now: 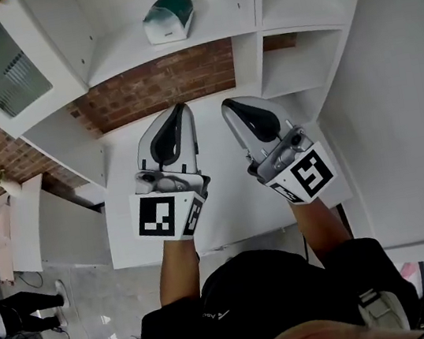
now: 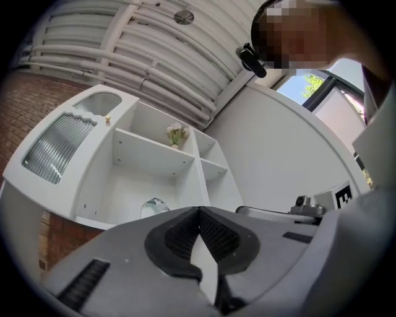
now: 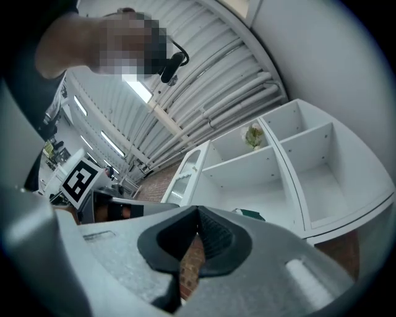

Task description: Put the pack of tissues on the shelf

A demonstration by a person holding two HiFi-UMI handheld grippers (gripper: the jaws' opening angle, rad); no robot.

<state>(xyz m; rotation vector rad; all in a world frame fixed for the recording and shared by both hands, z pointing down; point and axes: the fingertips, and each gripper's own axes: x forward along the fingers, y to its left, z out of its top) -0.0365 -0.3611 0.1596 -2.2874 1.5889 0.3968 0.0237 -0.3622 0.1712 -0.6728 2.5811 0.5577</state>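
Observation:
The pack of tissues (image 1: 168, 16), green and white, lies in the wide compartment of the white shelf unit (image 1: 127, 58), apart from both grippers. My left gripper (image 1: 180, 111) and right gripper (image 1: 228, 107) hover side by side over the white counter (image 1: 229, 202), below the shelf, both shut with nothing between the jaws. In the left gripper view the pack (image 2: 154, 207) peeks out above the closed left gripper (image 2: 199, 210). In the right gripper view the pack (image 3: 250, 215) shows just past the closed right gripper (image 3: 198, 212).
A brick wall (image 1: 166, 80) backs the counter under the shelf. A glass-fronted cabinet door (image 1: 0, 62) stands at the left, smaller open compartments (image 1: 299, 63) at the right. A small flower vase (image 2: 176, 133) sits on an upper shelf. A person (image 1: 12, 316) stands on the floor at the lower left.

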